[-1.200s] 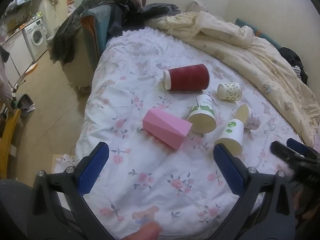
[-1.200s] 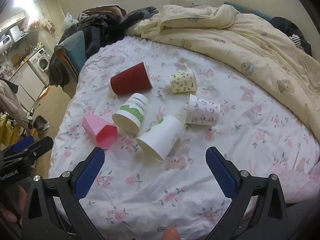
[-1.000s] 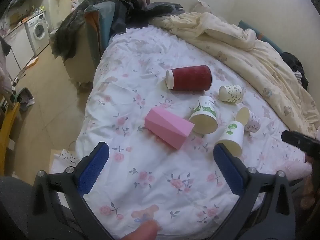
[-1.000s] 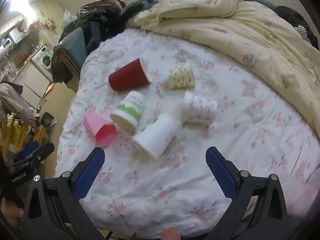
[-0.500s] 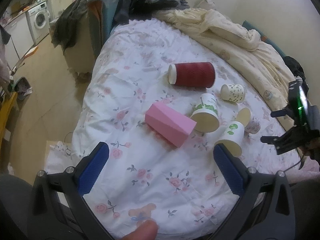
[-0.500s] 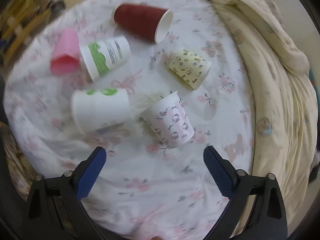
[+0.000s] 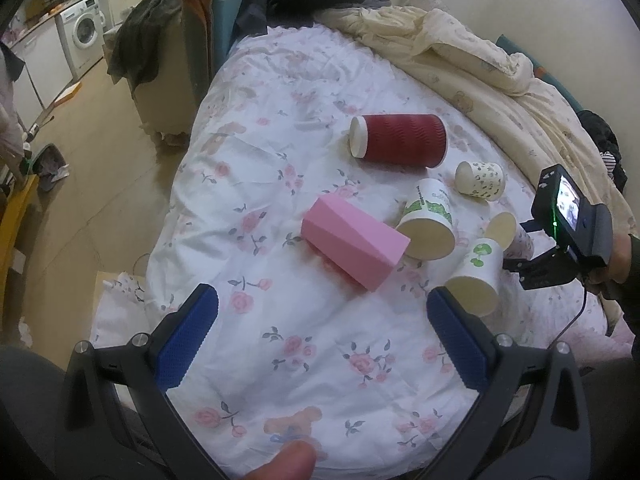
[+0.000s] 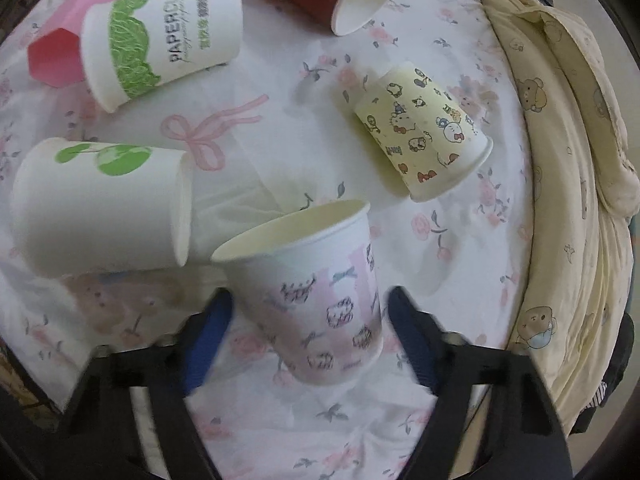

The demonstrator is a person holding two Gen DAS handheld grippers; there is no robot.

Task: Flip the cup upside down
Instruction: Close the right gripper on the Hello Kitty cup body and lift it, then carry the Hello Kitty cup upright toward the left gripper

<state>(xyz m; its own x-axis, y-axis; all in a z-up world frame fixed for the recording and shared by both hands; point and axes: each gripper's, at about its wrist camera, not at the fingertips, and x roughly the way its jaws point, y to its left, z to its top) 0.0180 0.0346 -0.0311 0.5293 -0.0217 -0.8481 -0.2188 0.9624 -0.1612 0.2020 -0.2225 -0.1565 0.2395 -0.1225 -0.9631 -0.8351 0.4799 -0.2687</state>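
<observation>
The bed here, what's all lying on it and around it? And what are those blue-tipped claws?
Paper cups: 5, on their sides on the floral sheet: maroon ribbed cup, green-band PAPERCUP cup, green-leaf white cup, yellow cartoon cup, pink cartoon cup.
Pink faceted cup: 1, beside the green-band cup.
Cream bear quilt: 1, far side.
Washing machine: 1, white, background.
Left gripper: open, hovering.
Right gripper: open, fingers either side of the pink cartoon cup.

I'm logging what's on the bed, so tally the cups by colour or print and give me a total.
Dark red ribbed paper cup: 1
Pink faceted cup: 1
White paper cups with green print: 2
Cream cartoon-print paper cup: 1
Pink-and-white cartoon-print paper cup: 1
Total: 6
</observation>
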